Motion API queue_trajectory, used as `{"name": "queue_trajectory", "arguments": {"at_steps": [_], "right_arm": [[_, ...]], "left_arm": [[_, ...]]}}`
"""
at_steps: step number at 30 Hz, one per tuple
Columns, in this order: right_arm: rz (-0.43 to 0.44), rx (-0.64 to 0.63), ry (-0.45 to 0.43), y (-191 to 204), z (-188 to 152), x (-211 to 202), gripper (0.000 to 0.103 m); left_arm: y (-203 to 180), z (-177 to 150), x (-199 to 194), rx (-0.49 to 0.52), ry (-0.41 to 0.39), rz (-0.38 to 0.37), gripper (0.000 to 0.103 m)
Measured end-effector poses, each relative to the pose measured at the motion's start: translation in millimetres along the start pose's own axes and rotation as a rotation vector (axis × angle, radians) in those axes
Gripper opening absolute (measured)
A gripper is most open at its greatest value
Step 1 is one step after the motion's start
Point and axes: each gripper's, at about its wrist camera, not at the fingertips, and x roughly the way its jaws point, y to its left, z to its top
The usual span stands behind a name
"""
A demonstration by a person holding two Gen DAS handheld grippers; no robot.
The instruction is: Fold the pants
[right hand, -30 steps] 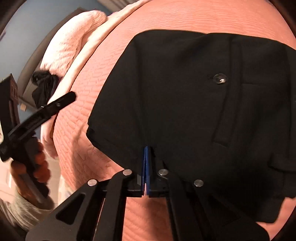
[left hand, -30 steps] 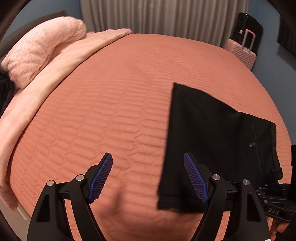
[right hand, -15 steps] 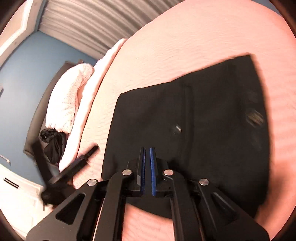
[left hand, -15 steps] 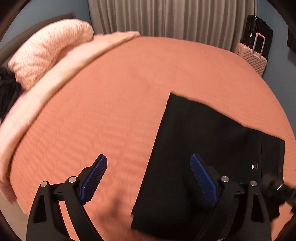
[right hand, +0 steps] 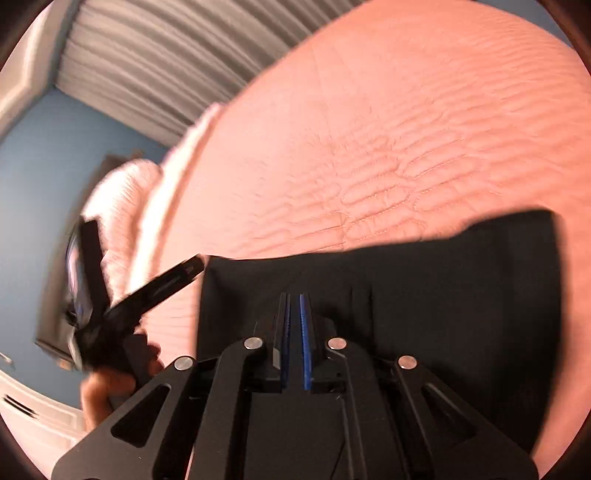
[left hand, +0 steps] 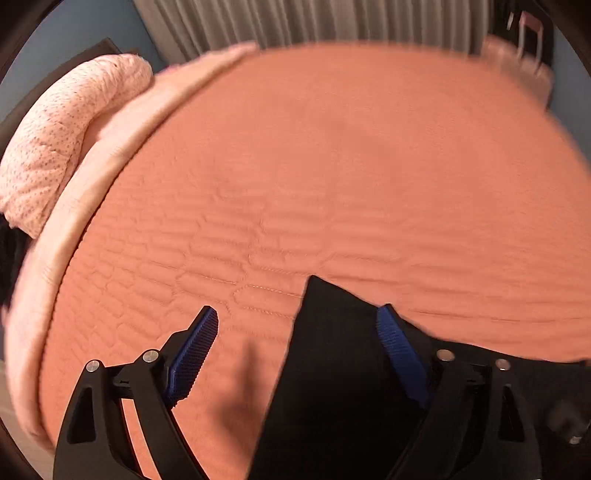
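Note:
The black pants (left hand: pixel 332 369) lie folded flat on the orange quilted bedspread (left hand: pixel 314 166), low in both views. My left gripper (left hand: pixel 295 332) is open and empty, raised above the pants' left edge. My right gripper (right hand: pixel 294 306) hovers over the pants (right hand: pixel 424 295) with its blue pads a narrow slit apart and nothing between them. The left gripper also shows at the left of the right wrist view (right hand: pixel 147 295), held in a hand.
A pink speckled pillow (left hand: pixel 55 147) and a pale pink blanket (left hand: pixel 122 129) lie along the bed's left side. Grey curtains (left hand: pixel 314 18) hang behind the bed. A pink suitcase (left hand: pixel 524 55) stands at the far right corner.
Both grippers have lifted and pulled back, so the pants sit lower in both views. The right gripper has let go of the pants' edge and its pads have parted slightly.

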Motion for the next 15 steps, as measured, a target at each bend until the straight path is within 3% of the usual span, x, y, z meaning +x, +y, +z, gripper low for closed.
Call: {"name": "queue_trajectory", "arguments": {"at_steps": [1, 2, 4, 7, 8, 9, 11, 12, 13, 15], "right_arm": [[0.106, 0.089, 0.003, -26, 1, -1, 0.0], [0.195, 0.217, -0.008, -52, 0, -5, 0.0], [0.134, 0.265, -0.058, -53, 1, -22, 0.0], [0.087, 0.092, -0.049, -4, 6, -18, 0.005], [-0.018, 0.031, -0.053, -1, 6, -12, 0.0], [-0.016, 0.052, -0.061, -19, 4, -11, 0.0], [0.171, 0.286, -0.069, -60, 3, -20, 0.0], [0.08, 0.293, -0.115, -59, 1, -36, 0.0], [0.016, 0.22, -0.142, -47, 0, -50, 0.0], [0.003, 0.092, -0.14, -21, -11, -77, 0.005]], "left_arm": [[2, -1, 20, 0.006, 0.026, 0.0, 0.097], [16, -5, 29, -0.056, 0.009, -0.046, 0.098], [22, 0, 32, -0.09, 0.036, -0.087, 0.098], [15, 13, 18, -0.046, -0.038, 0.03, 0.098], [11, 13, 24, -0.035, -0.032, 0.067, 0.098], [13, 11, 34, -0.037, -0.015, 0.061, 0.098], [26, 7, 41, -0.108, -0.003, -0.025, 0.098], [35, 8, 36, -0.13, 0.008, -0.034, 0.098], [39, 10, 28, -0.135, -0.005, -0.011, 0.098], [55, 1, -9, -0.138, -0.096, -0.06, 0.096]]}}
